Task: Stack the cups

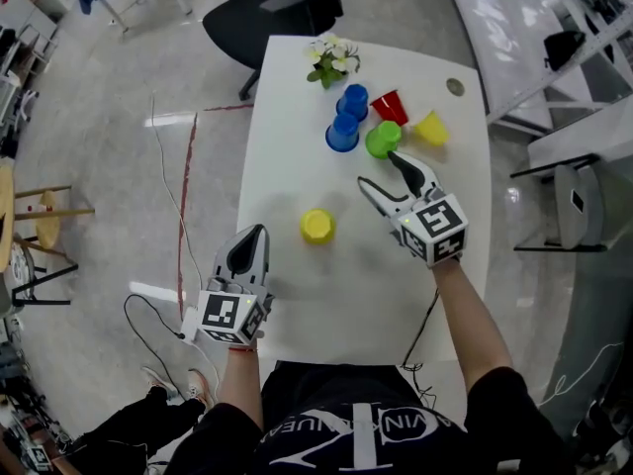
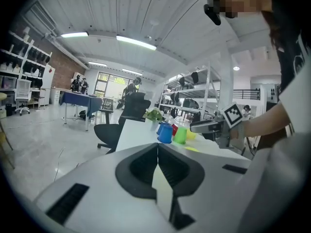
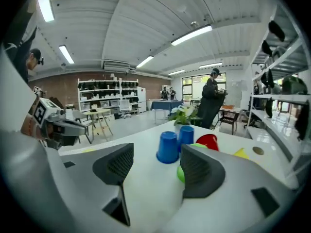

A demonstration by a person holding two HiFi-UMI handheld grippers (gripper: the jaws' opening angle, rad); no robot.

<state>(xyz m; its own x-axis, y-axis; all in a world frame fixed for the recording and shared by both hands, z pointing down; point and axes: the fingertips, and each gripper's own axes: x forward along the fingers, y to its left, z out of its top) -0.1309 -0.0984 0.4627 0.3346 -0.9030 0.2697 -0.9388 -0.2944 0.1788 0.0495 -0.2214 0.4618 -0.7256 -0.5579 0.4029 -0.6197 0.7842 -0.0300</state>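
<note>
Left tongs [image 2: 157, 148]: narrow, the pads pressed together with nothing between them, held over the near left part of the counter [image 1: 287, 166].
Right tongs [image 3: 158, 166]: wide apart and gripping nothing; only bare counter lies between the pads.
Green cup [image 1: 383, 139]: just beyond the right tongs, against the tip of the outer jaw; in the right gripper view that jaw hides most of it, and whether they touch cannot be told.
Near blue cup [image 1: 342, 133]: mouth down, straight ahead of the gap of the right tongs, just left of the green cup.
Far blue cup [image 1: 353, 100]: mouth down, directly behind the near blue cup.
Red cup [image 1: 390, 107]: tipped on its side, behind the green cup.
Tipped yellow cup [image 1: 430, 128]: on its side, to the right of the green cup.
Lone yellow cup [image 1: 317, 226]: mouth down, alone between the two tongs, well apart from the cluster.
Flowers [image 1: 332, 59]: at the far end of the counter, beyond all the cups.
</note>
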